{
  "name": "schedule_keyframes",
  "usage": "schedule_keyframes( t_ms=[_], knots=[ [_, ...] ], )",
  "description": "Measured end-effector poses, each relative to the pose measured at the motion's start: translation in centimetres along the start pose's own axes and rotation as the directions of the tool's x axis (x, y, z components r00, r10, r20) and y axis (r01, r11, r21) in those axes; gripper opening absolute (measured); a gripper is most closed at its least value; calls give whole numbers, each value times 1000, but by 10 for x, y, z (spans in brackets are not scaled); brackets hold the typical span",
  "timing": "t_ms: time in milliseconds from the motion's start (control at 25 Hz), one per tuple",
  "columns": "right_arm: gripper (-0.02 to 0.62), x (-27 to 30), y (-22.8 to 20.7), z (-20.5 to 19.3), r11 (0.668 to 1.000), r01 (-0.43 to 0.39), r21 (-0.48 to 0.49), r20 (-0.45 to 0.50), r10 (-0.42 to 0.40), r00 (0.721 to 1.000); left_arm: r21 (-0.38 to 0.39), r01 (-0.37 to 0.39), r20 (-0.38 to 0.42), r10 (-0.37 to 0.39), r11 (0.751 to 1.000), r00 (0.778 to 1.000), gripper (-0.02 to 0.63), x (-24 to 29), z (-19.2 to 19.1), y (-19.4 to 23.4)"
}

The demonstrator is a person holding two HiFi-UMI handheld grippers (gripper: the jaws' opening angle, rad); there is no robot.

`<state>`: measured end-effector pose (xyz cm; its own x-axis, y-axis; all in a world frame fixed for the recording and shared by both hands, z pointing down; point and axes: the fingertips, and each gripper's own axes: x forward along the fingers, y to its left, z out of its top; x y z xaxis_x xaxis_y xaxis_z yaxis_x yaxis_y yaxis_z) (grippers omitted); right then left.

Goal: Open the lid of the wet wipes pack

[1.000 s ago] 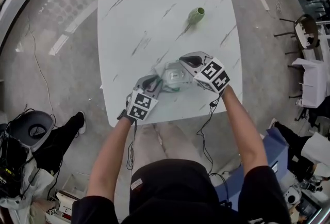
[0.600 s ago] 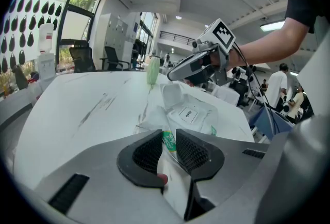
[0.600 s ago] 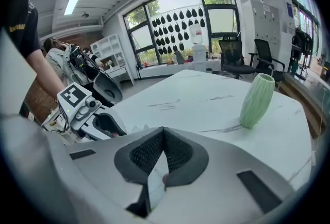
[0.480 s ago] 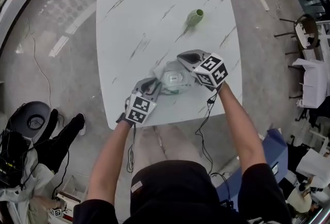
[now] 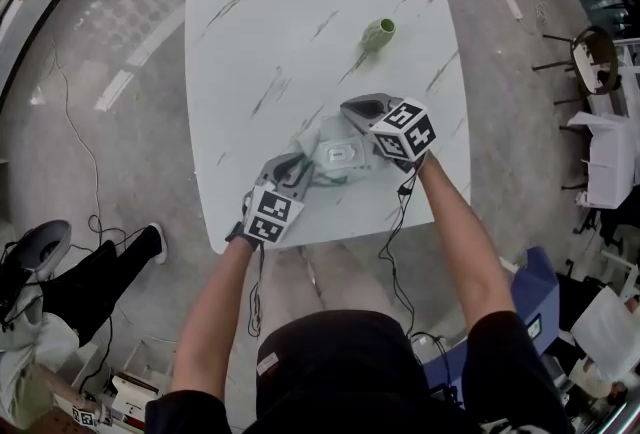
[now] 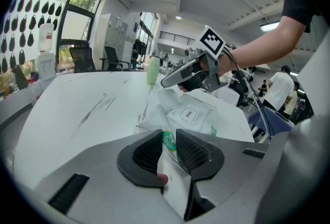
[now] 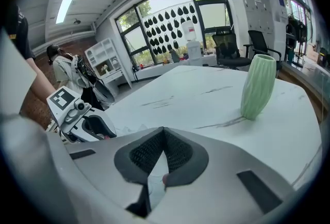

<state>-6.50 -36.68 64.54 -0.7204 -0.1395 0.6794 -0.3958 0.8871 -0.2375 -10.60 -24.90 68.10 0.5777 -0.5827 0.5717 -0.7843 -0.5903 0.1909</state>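
The white wet wipes pack [image 5: 336,156] lies on the marble table [image 5: 260,32], its square lid labelled OPEN [image 6: 188,113] facing up and closed. My left gripper [image 5: 303,166] is shut on the pack's near edge; white film with green print sits between the pads [image 6: 169,146]. The right gripper [image 5: 346,108] is shut, with its tips [image 6: 163,83] just over the pack's far end. In the right gripper view the jaws [image 7: 164,138] meet tip to tip and hide the pack. Whether they pinch any film cannot be told.
A ribbed green vase [image 5: 379,31] stands upright toward the table's far right, also in the right gripper view [image 7: 260,85]. A person's legs and cables are on the floor at lower left [image 5: 110,267]. Chairs and office furniture stand around the table.
The right gripper has shifted a little left and down toward the pack's far end and rolled slightly. The left gripper and the pack have stayed put.
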Motion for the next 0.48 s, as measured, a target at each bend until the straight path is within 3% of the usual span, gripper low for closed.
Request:
schedule_keyframes(
  t_ms=[480],
  knots=[
    [0,10,-6,-15,1000,6,5,-48,-6,999,1,-3,1,3,1000,1000,97,-1,1,0]
  ],
)
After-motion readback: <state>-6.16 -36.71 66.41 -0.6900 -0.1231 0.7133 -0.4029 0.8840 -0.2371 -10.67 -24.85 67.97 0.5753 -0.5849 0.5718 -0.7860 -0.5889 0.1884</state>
